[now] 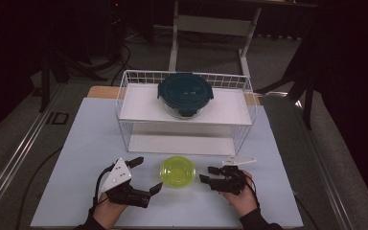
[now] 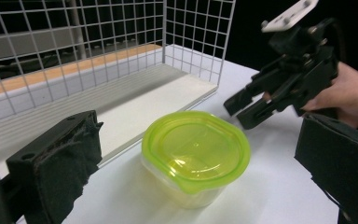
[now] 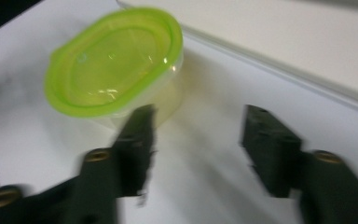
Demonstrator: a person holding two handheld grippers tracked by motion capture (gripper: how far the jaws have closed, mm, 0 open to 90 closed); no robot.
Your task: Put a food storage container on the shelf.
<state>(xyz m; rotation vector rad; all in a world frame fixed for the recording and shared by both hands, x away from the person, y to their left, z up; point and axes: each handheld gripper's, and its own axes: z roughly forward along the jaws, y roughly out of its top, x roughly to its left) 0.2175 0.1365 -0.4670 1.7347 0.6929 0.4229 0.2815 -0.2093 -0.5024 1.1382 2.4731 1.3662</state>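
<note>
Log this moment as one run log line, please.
left gripper: open, left of green-lidded container | right gripper: open, right of it | container: on table, untouched | dark-lidded container: on wire rack

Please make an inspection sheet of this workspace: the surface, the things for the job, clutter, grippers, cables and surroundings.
Surface: pale table, looks clean.
Job's things: green-lidded tub on the table between the grippers, lid on; dark-lidded container on the upper shelf of the wire rack.
Clutter: nothing seen.
Grippers: left gripper open beside the tub; right gripper open, apart from it.
Cables: one trails from the left gripper; more on the floor behind.
Surroundings: dark room, white table frame beyond.
</note>
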